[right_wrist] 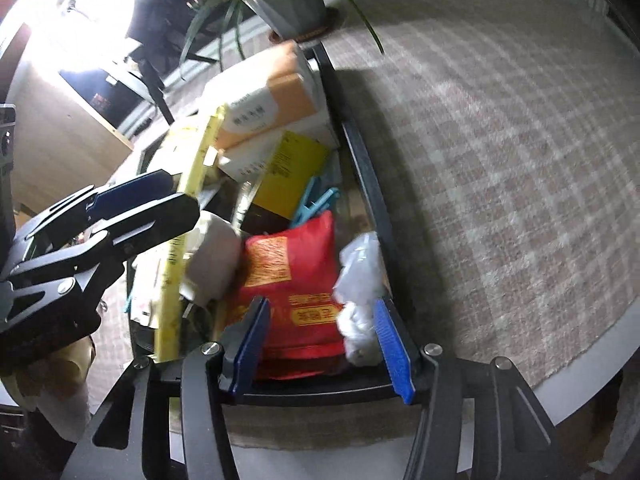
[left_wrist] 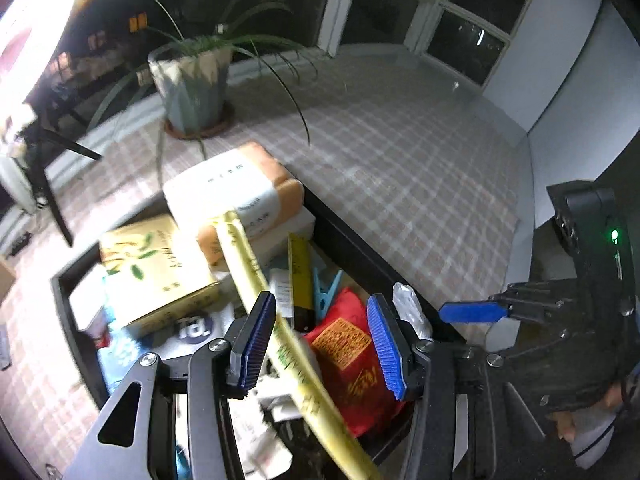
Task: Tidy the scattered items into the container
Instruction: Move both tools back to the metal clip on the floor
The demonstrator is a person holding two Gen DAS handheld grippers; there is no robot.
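A black container (left_wrist: pixel 362 254) (right_wrist: pixel 370 184) sits on the checked tablecloth, heaped with items: an orange-and-white tissue pack (left_wrist: pixel 240 192) (right_wrist: pixel 272 100), a gold box (left_wrist: pixel 156 272), a red pouch (left_wrist: pixel 352 364) (right_wrist: pixel 296 280), a yellow packet (right_wrist: pixel 290 172), a blue clothes peg (left_wrist: pixel 326 294) and a crumpled clear bag (right_wrist: pixel 360 280). A long yellow stick-shaped pack (left_wrist: pixel 260 292) (right_wrist: pixel 176 256) lies slanted across the heap, between the open fingers of my left gripper (left_wrist: pixel 322 346). My right gripper (right_wrist: pixel 320 346) is open and empty over the container's near end. It also shows in the left wrist view (left_wrist: pixel 472 312).
A potted plant with long leaves (left_wrist: pixel 192 84) (right_wrist: pixel 296 0) stands on the table behind the container. The checked tablecloth (left_wrist: pixel 400 168) (right_wrist: pixel 500 160) stretches to the right up to the table edge. Windows and a white wall lie beyond.
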